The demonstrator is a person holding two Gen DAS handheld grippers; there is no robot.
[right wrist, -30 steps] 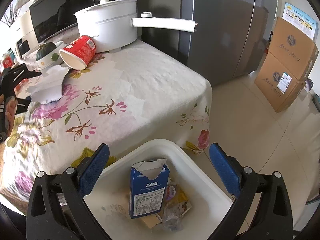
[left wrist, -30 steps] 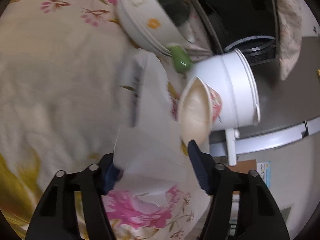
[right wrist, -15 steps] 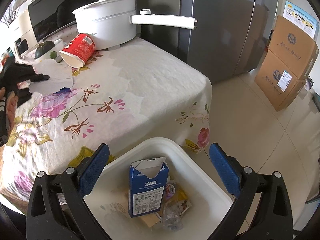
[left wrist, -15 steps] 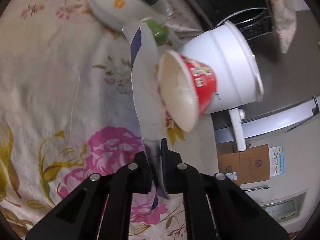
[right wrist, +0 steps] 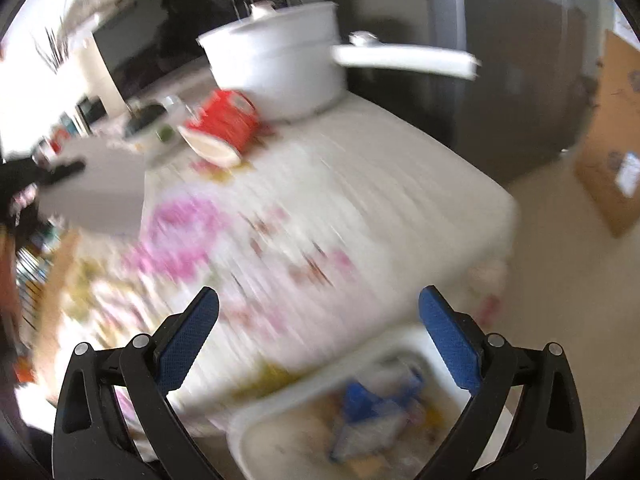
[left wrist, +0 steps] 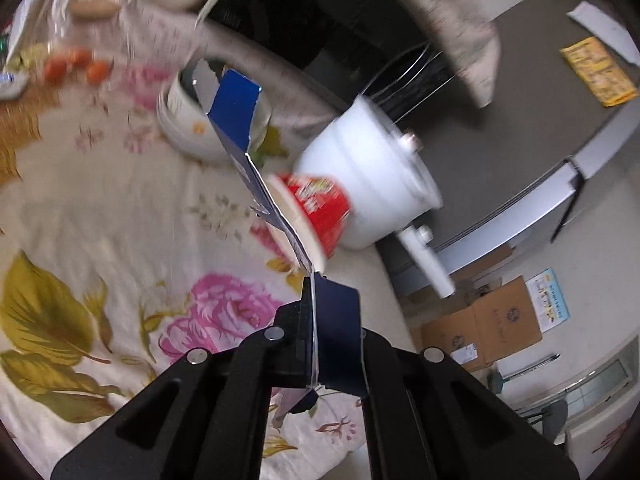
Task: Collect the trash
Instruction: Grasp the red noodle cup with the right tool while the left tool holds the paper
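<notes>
My left gripper (left wrist: 314, 286) is shut on a flattened blue and white carton (left wrist: 236, 108), held edge-on above the floral tablecloth (left wrist: 120, 208). The right wrist view shows that carton (right wrist: 96, 188) as a pale flat sheet at the left, off the table, with the left gripper (right wrist: 60, 170) on it. A red paper cup (left wrist: 320, 204) lies on its side beside the white pot (left wrist: 372, 168); both show again as cup (right wrist: 224, 124) and pot (right wrist: 276, 52). My right gripper (right wrist: 318, 312) is open and empty above the table's near edge. Below it stands a white bin (right wrist: 248, 428) with trash inside.
A floral bowl (left wrist: 180, 128) sits behind the carton, with blurred food items at the far left. A dark microwave (right wrist: 160, 44) and a grey fridge (right wrist: 500, 60) stand behind the table. Cardboard boxes (right wrist: 616, 128) rest on the tiled floor at the right.
My left gripper closed on the flat carton and lifted it off the tablecloth, rolling as it rose. The right gripper swung toward the table, so the bin sank lower in its view.
</notes>
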